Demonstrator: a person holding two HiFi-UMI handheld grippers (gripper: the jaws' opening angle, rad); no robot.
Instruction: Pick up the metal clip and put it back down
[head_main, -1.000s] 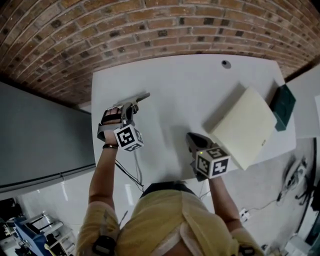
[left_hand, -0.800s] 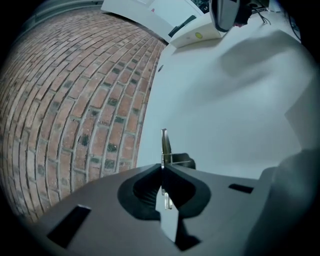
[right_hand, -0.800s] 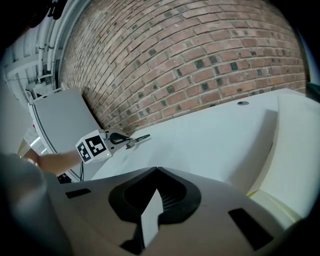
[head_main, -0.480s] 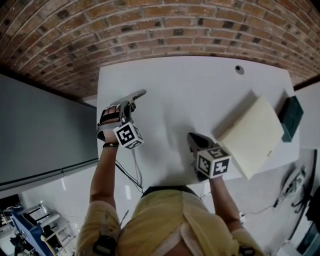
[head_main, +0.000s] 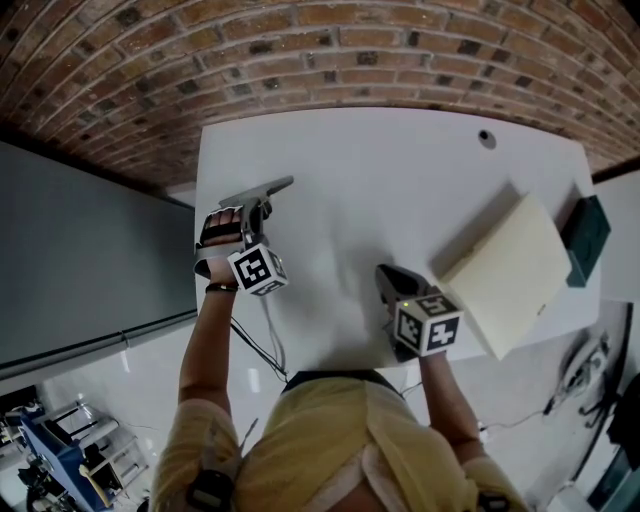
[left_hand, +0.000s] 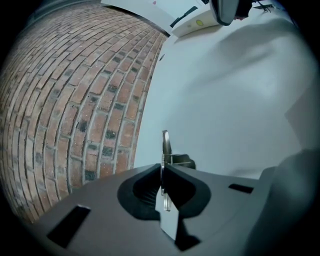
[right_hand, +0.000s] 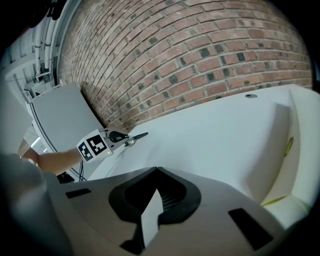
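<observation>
Brick wall (head_main: 320, 50) runs behind a white table (head_main: 400, 200). A grey panel (head_main: 90, 270) stands off the table's left side. A cream flat box (head_main: 510, 275) lies on the right part of the table, set at an angle, with a dark green item (head_main: 585, 240) just beside its far right edge.

A person holds 2 grippers over the table's near half, well apart from each other. The left gripper (left_hand: 163, 167) is near the table's far left corner, tilted down, its jaws clenched on the metal clip (left_hand: 165, 145). The clip sits edge-on between the pads and sticks out past the tips toward the wall. From these views I cannot tell if the clip touches the tabletop.

The right gripper (right_hand: 156, 170) is near the middle front of the table, just left of the cream box. Its jaws are pressed together with nothing between them.

1 small dark round hole (head_main: 487, 138) is in the tabletop near the far right edge.
</observation>
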